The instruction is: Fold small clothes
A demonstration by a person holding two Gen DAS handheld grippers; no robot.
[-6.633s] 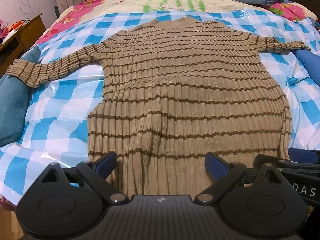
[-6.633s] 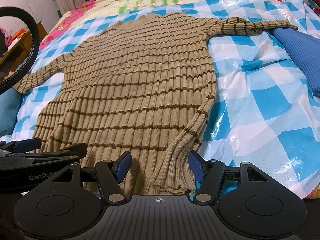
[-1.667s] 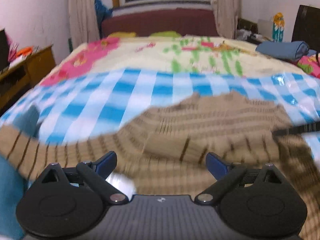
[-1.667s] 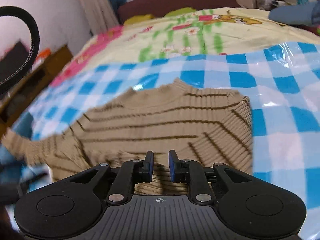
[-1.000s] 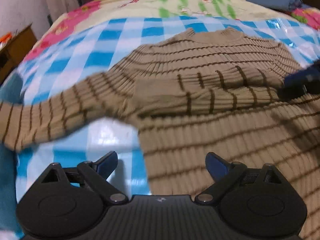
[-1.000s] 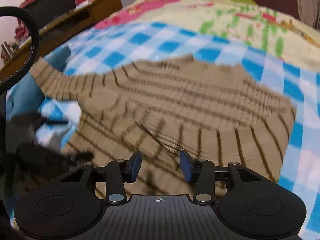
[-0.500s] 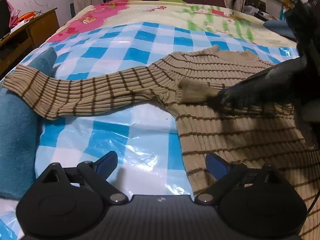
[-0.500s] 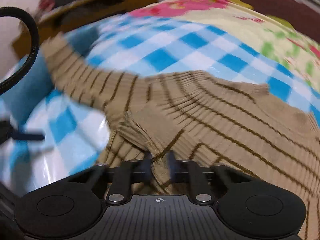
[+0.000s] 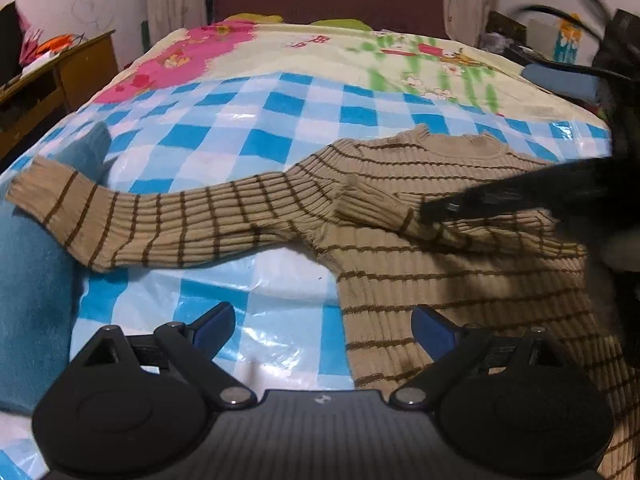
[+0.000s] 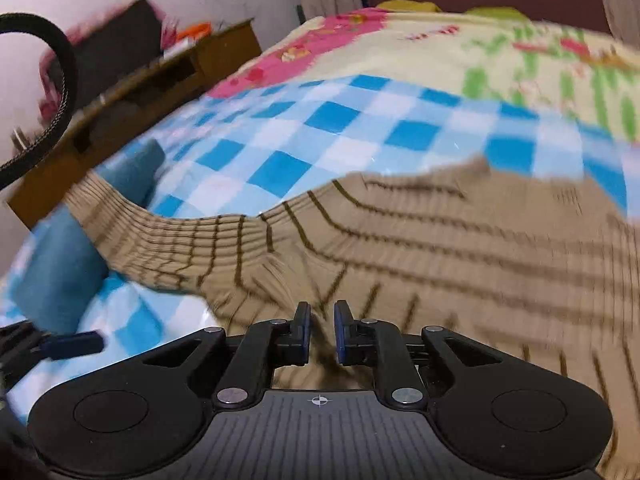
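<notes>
A tan sweater with thin brown stripes (image 9: 440, 264) lies on a blue-and-white checked plastic sheet (image 9: 256, 144) on the bed. Its left sleeve (image 9: 160, 224) stretches out to the left. Its right sleeve (image 9: 384, 212) is folded across the chest. My right gripper (image 10: 320, 326) is shut on that folded sleeve near its cuff; it shows in the left wrist view (image 9: 428, 212) as a dark blurred arm coming in from the right. My left gripper (image 9: 322, 326) is open and empty, low over the sheet just left of the sweater's side edge.
A teal folded cloth (image 9: 32, 300) lies under the left sleeve's cuff at the sheet's left edge. A wooden desk (image 9: 56, 80) stands left of the bed. A flowered bedspread (image 9: 320, 56) and dark headboard lie beyond. A blue folded item (image 9: 560, 80) sits far right.
My right gripper has carried the right sleeve across the sweater's chest and stays shut on its cuff. My left gripper has stayed open and barely moved.
</notes>
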